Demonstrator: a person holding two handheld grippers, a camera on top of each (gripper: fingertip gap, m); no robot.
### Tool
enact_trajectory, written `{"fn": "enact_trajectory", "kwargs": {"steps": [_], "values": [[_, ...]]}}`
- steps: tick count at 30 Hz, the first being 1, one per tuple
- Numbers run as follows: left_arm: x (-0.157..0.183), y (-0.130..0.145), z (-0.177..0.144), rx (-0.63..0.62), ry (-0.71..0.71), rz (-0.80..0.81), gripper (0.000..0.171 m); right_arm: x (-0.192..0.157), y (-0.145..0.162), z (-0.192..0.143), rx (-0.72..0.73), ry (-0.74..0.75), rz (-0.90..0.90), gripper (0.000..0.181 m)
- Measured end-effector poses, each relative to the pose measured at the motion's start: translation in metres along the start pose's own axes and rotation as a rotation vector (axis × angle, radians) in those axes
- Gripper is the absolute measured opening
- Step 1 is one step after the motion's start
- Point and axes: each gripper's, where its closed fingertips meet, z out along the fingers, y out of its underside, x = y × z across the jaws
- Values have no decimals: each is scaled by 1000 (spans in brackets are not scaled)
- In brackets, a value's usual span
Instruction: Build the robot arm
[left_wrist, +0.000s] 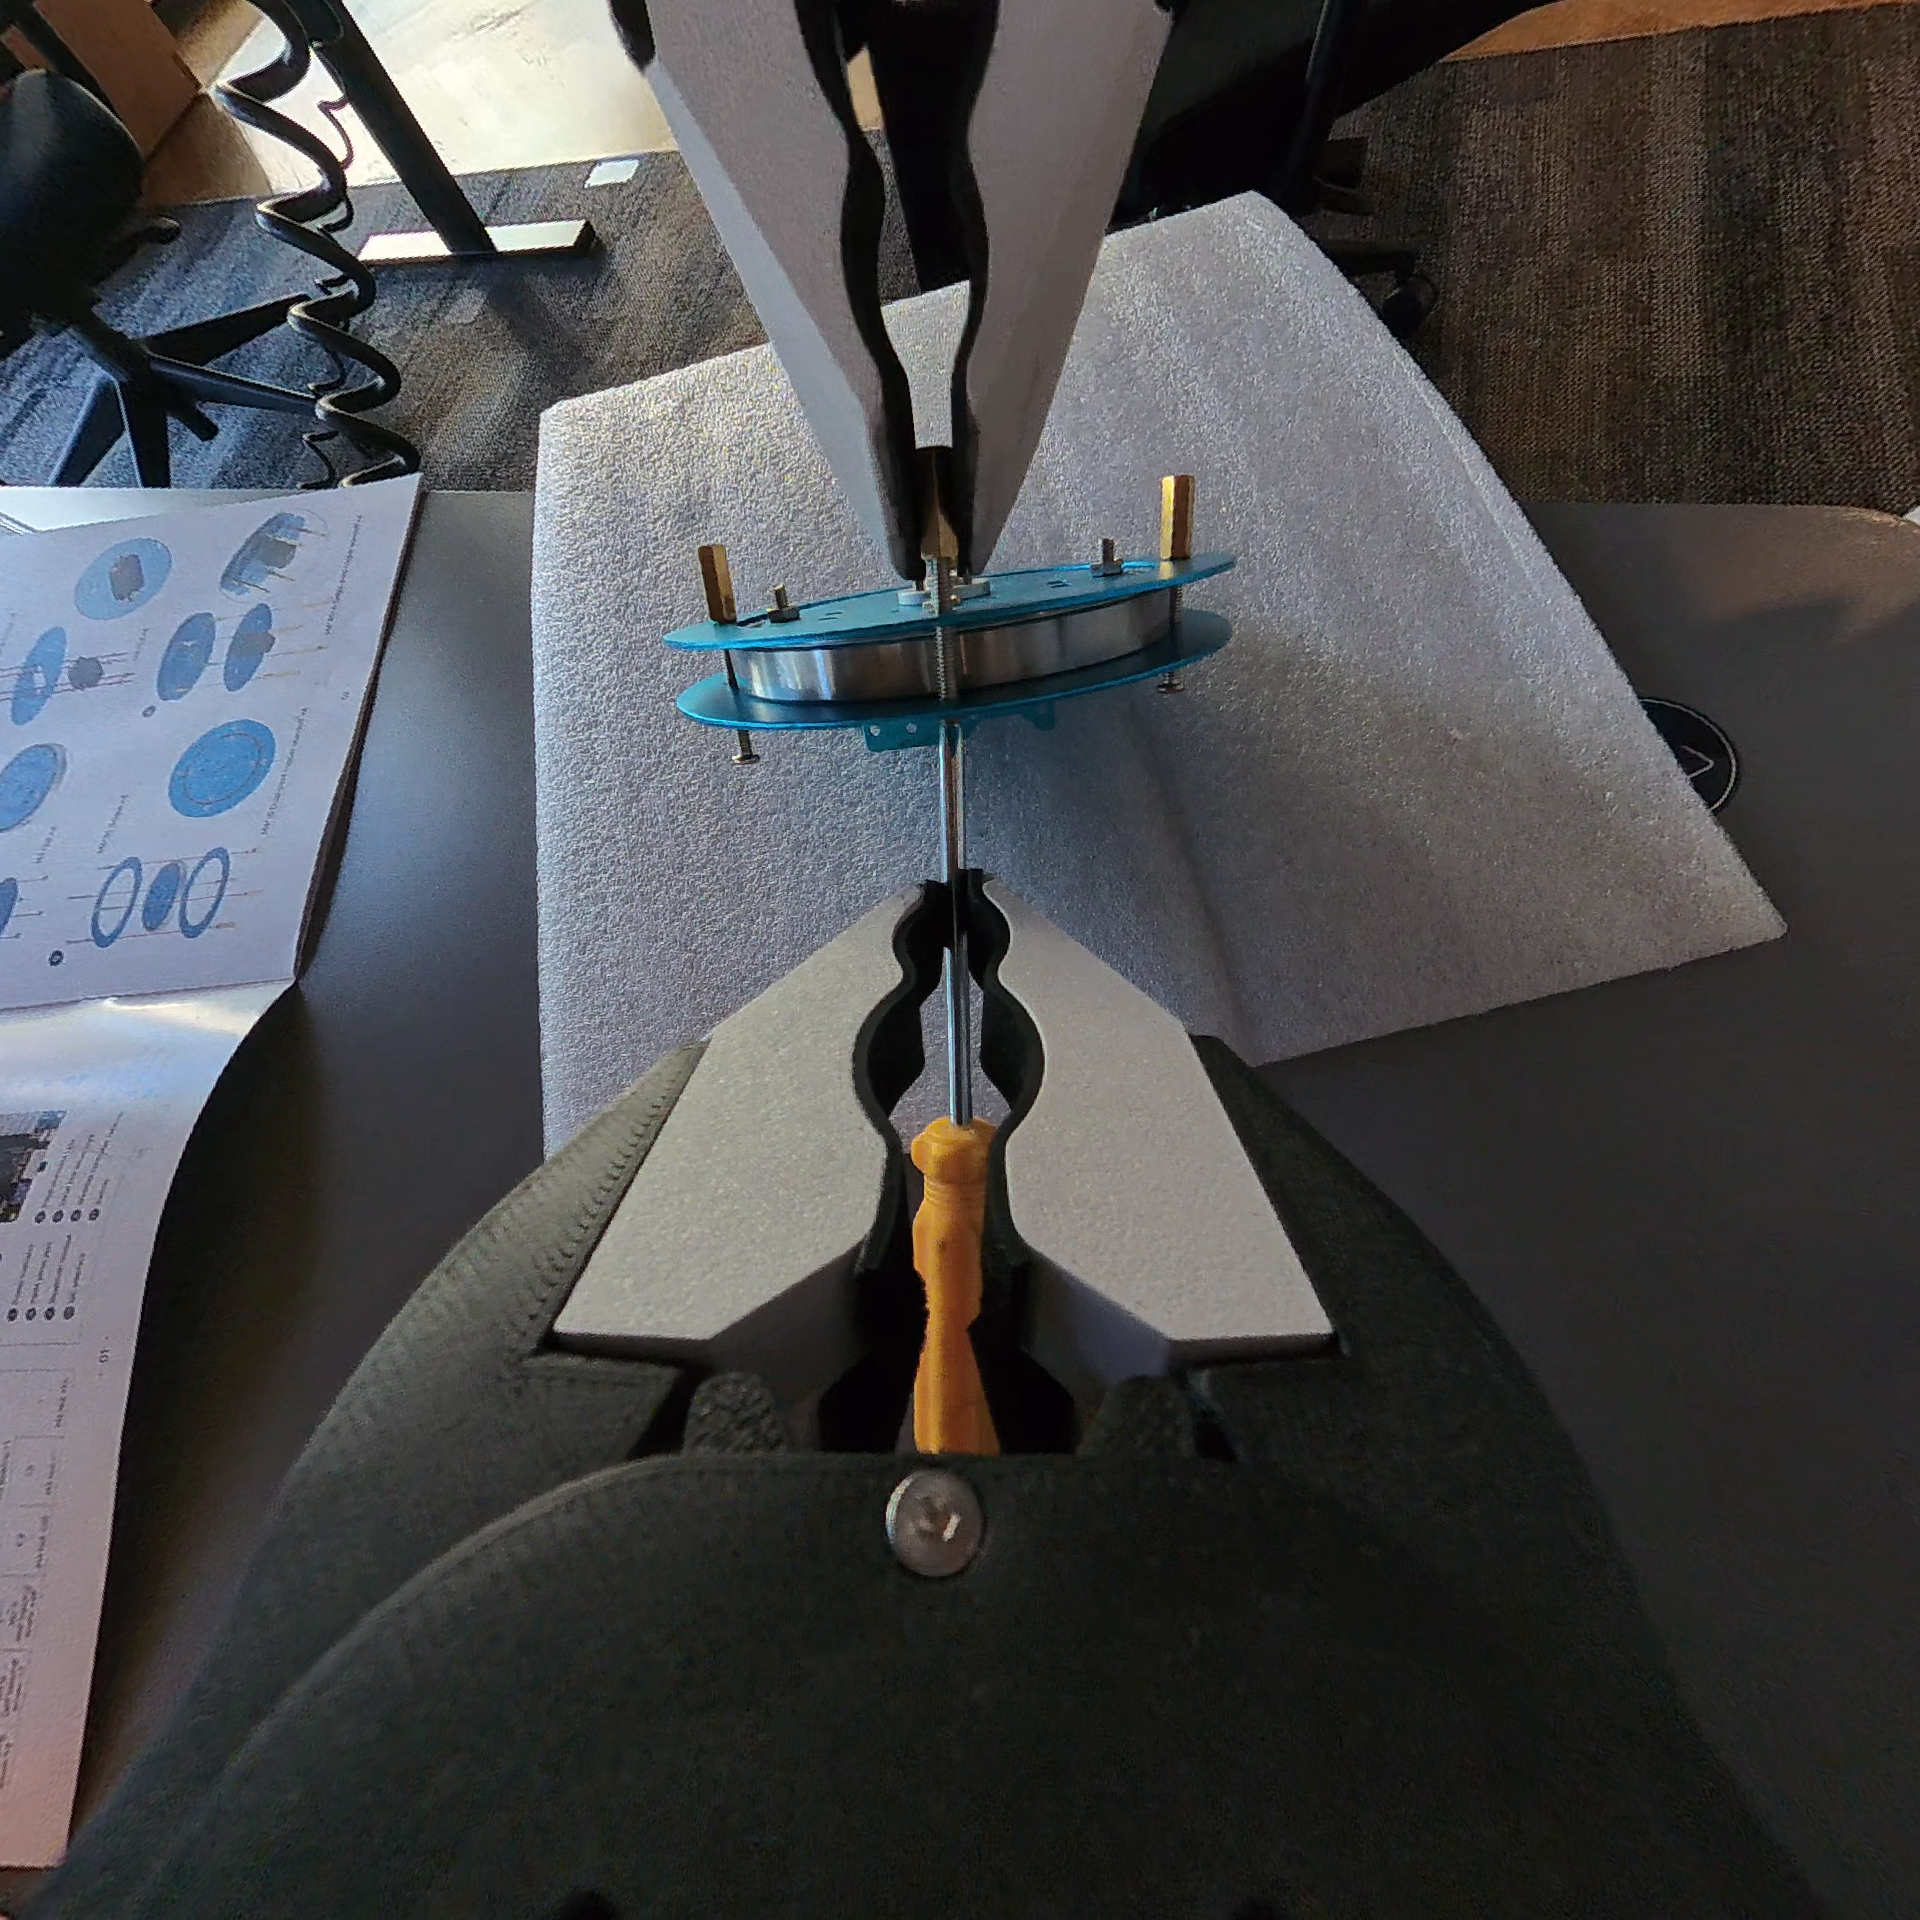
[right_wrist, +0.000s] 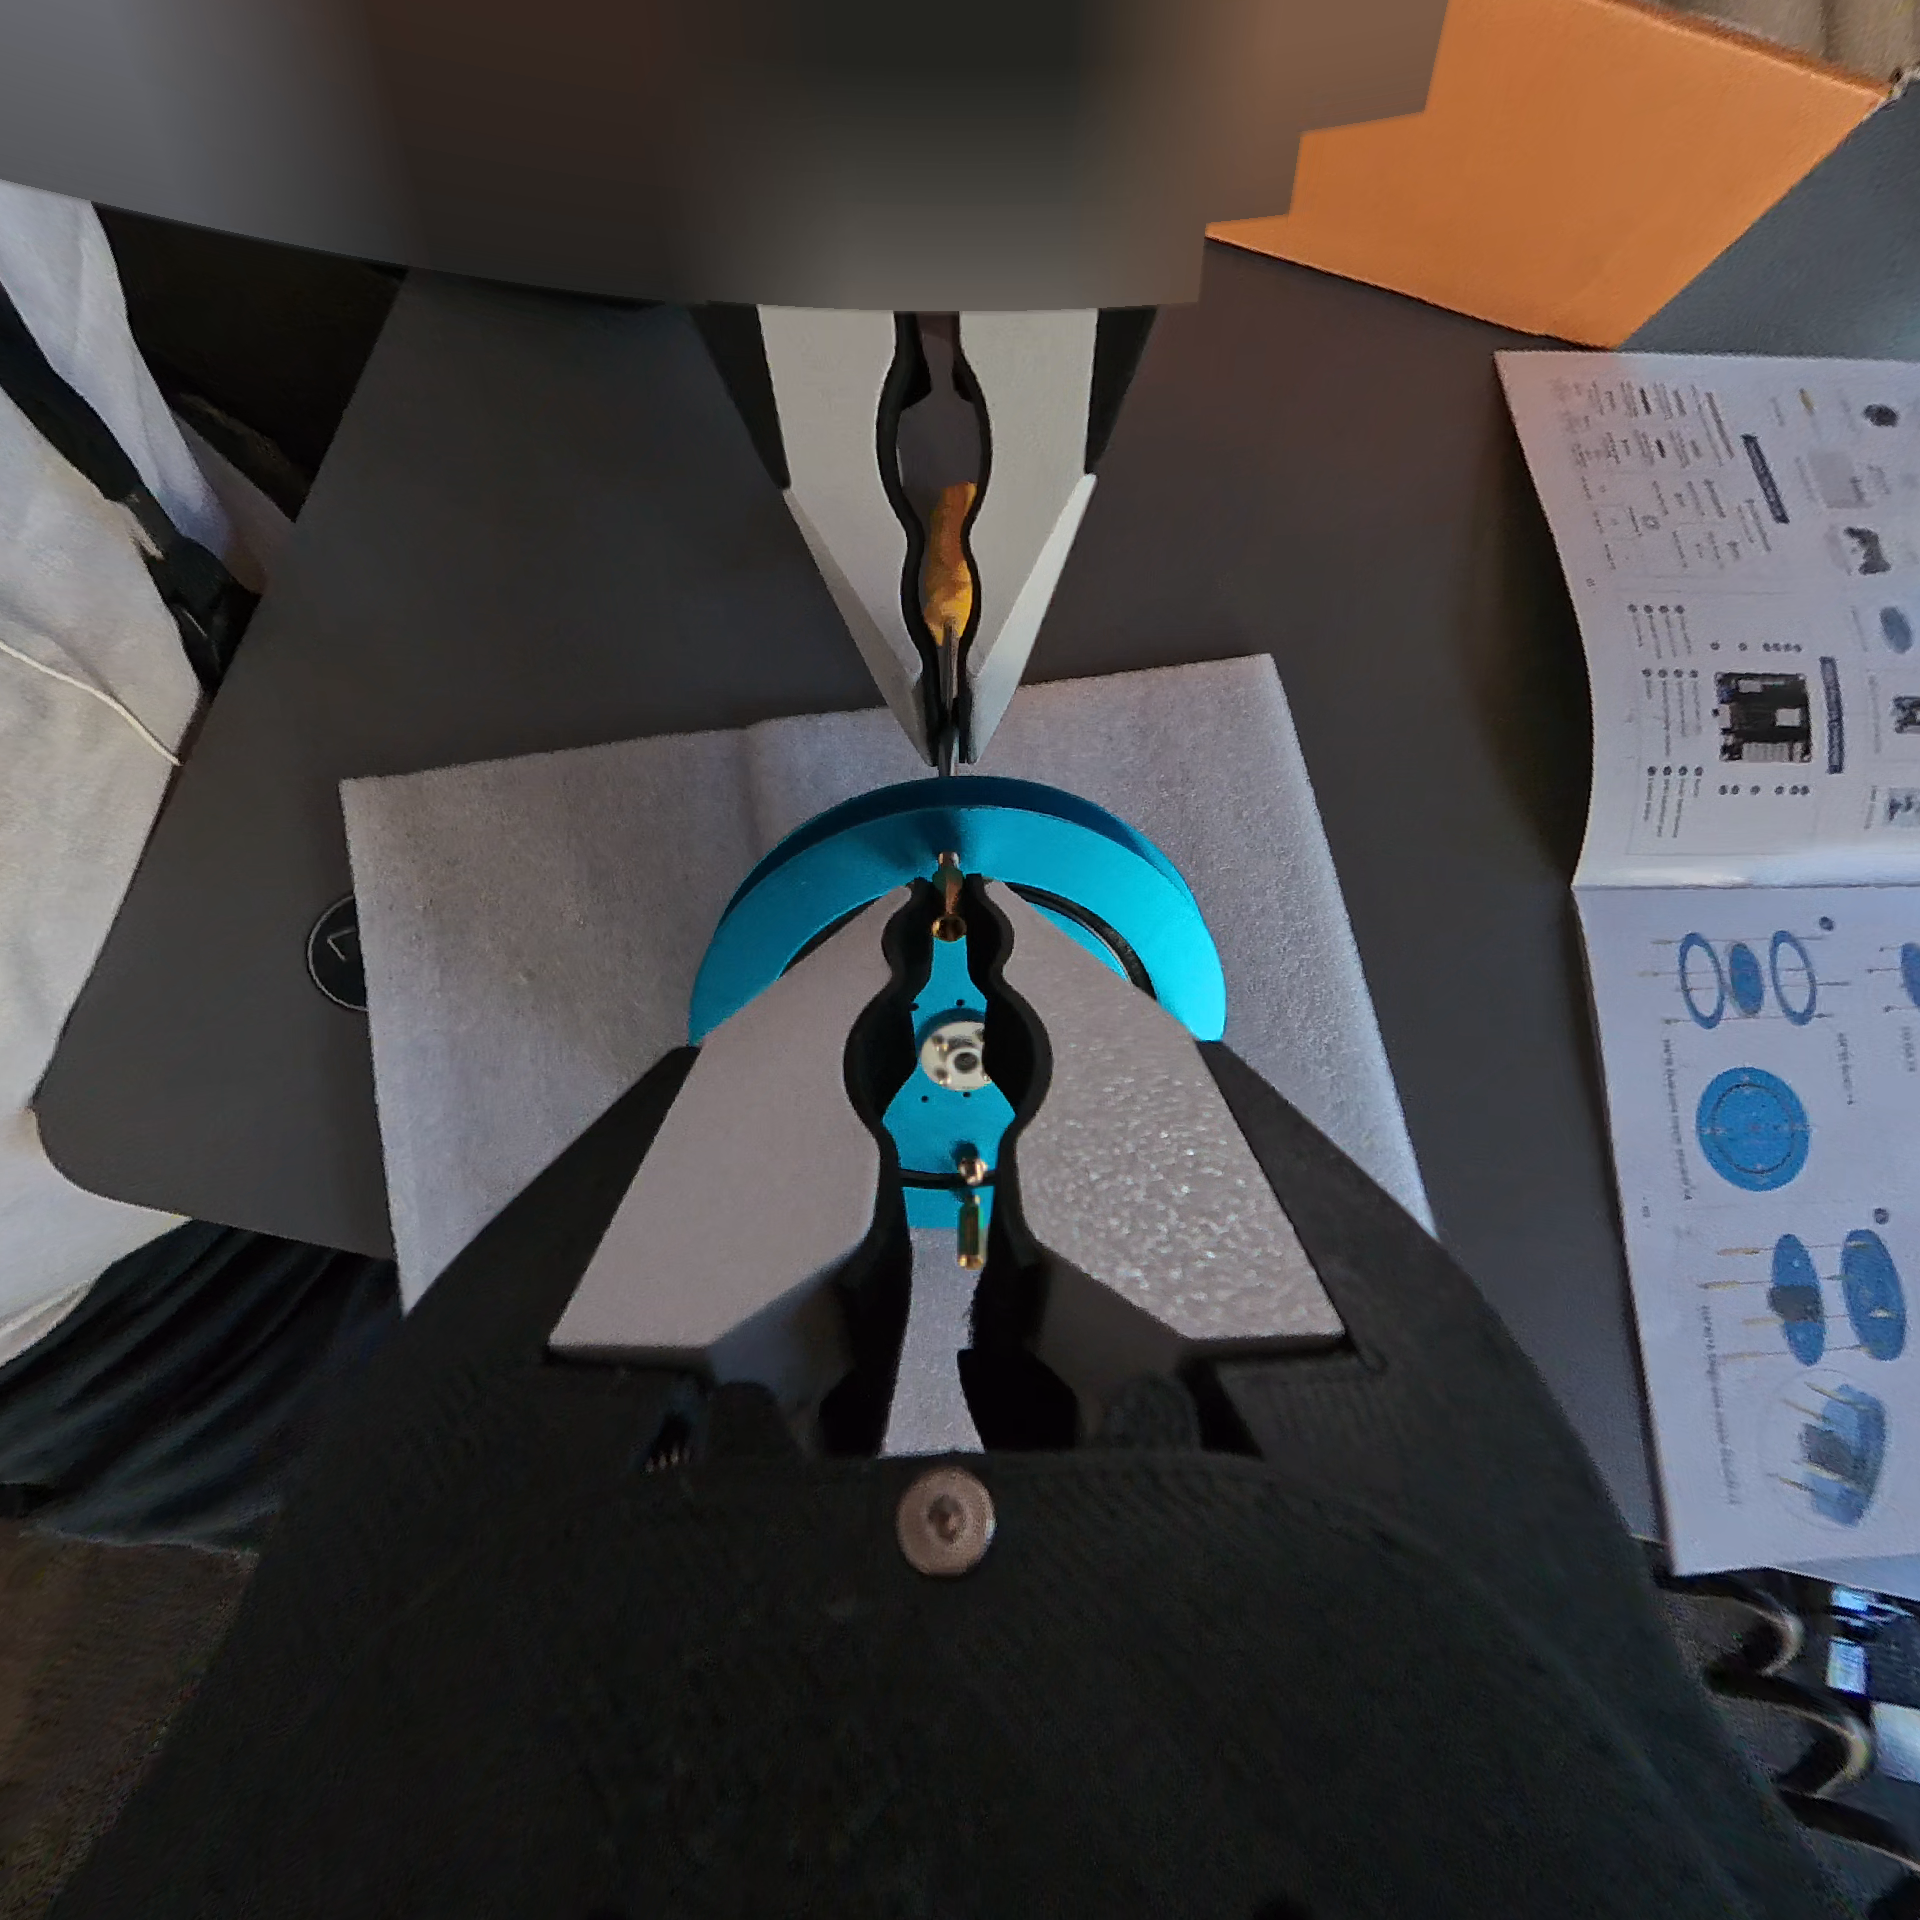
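In the left wrist view, the left gripper (left_wrist: 951, 904) at the bottom centre is clenched on an orange-handled screwdriver (left_wrist: 951, 1278); its metal shaft runs up the middle of the frame to the underside of a blue disc assembly (left_wrist: 951, 649), two round blue plates with a silver ring between them. Three brass standoffs stand on the upper plate. The right gripper (left_wrist: 940, 551) comes down from the top centre and pinches the middle brass standoff (left_wrist: 938, 499). The assembly hangs above a white foam sheet (left_wrist: 1351, 675) on a dark grey table (left_wrist: 1558, 1247). An open instruction booklet (left_wrist: 156, 779) lies at the left edge; a chair base and coiled black cable show at the upper left.

In the right wrist view, the right gripper (right_wrist: 948, 894) at the bottom centre is closed on a brass standoff at the far rim of the blue disc assembly (right_wrist: 810, 914), whose plates its fingers partly hide. The left gripper (right_wrist: 948, 727) enters from the top centre with the screwdriver (right_wrist: 951, 566). The booklet (right_wrist: 1745, 935) lies at the right edge, a cardboard box (right_wrist: 1558, 156) at the upper right, and white cloth at the left edge.
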Motion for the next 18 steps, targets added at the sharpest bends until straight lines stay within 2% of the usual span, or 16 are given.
{"fn": "enact_trajectory", "kwargs": {"steps": [11,16,18], "values": [[3,-3,1,6,2,20,2,-4,0,-3,-108,130,-672,4],[2,-3,2,5,0,16,2,-1,0,-4,-149,164,-809,5],[1,-2,1,2,2,11,2,0,0,-3,-149,165,-761,4]]}}
